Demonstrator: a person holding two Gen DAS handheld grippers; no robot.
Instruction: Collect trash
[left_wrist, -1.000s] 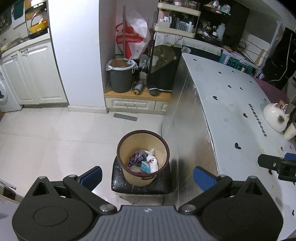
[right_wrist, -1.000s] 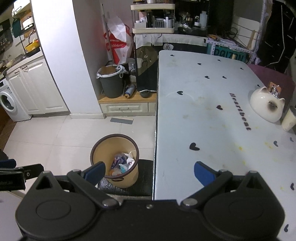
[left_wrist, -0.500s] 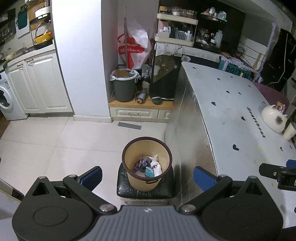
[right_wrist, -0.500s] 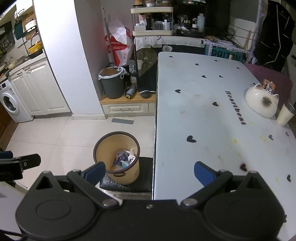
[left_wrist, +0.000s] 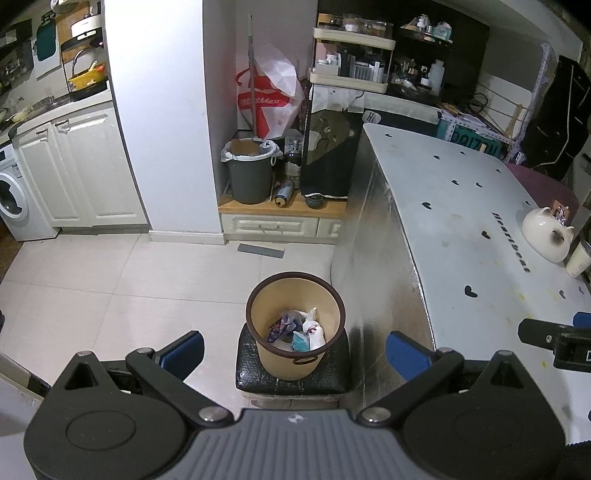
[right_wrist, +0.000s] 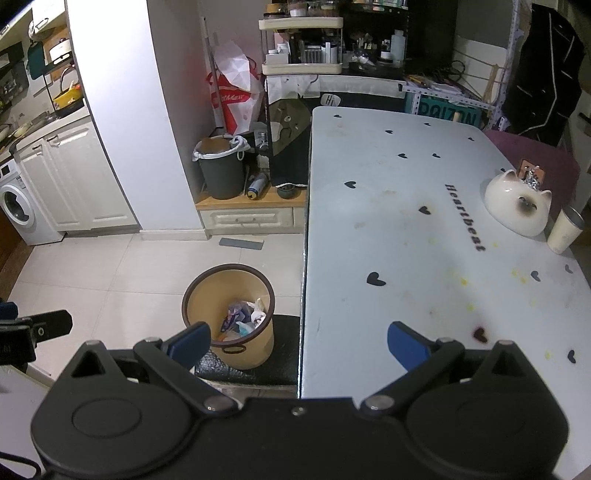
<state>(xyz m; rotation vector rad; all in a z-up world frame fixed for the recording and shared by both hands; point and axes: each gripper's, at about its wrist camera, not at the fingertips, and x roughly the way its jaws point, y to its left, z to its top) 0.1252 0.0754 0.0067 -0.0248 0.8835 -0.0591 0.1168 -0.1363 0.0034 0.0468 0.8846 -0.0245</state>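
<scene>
Trash lies crumpled in the bottom of a tan wastebasket with a dark brown rim: white wrappers, a teal scrap and a purple-printed packet, heaped toward the side nearest the tabletop. The wastebasket stands upright on a black cushioned stool, which sits on the pale tiled floor just beside the silvery side of the tabletop. The left claw hangs above the basket with its blue-padded fingers spread wide and nothing between them. The right claw hangs over the near edge of the tabletop, its fingers likewise spread wide and empty; one blue pad shows over the basket and the other over the white surface. Each claw appears at the margin of the other's view. The white tabletop is printed with small black hearts and the word "Heartbeat", and carries yellowish specks and a dark stain near its front. At its far right side a cat-shaped ceramic bowl sits beside a cream cup, the two close together. Across the floor, a grey lined bin stands on a low wooden platform with a spray can lying next to it, and a red-and-white plastic bag rises behind. A washing machine shows at the far left.
</scene>
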